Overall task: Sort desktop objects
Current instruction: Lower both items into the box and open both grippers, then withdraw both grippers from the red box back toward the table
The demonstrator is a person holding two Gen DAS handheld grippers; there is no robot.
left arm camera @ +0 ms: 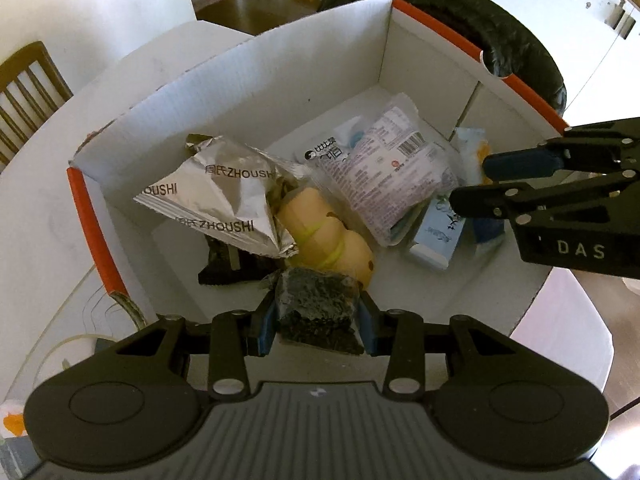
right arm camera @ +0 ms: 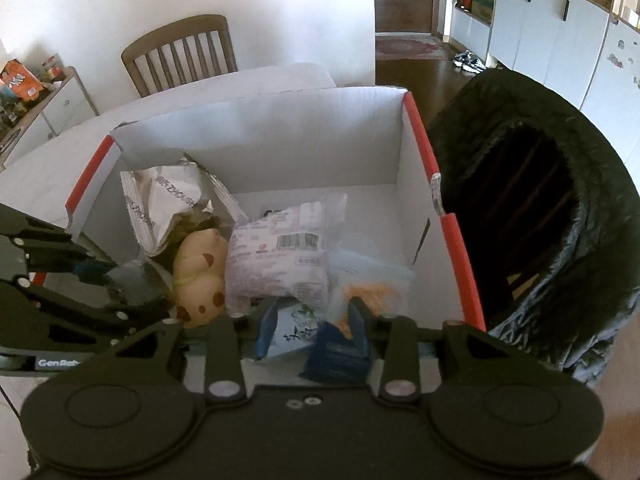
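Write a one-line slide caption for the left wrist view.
Left gripper holds a dark packet over a white box of snack packets, right gripper alongside.

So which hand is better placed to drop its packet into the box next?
Probably the left. The left gripper clamps the dark packet squarely above the box, with bare floor below, beside the plush toy. The right gripper hangs over crowded packets.

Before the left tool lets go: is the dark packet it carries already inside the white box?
Cannot tell for sure. The dark packet is clamped in the left tool, above the white box's near edge, over the yellow plush toy.
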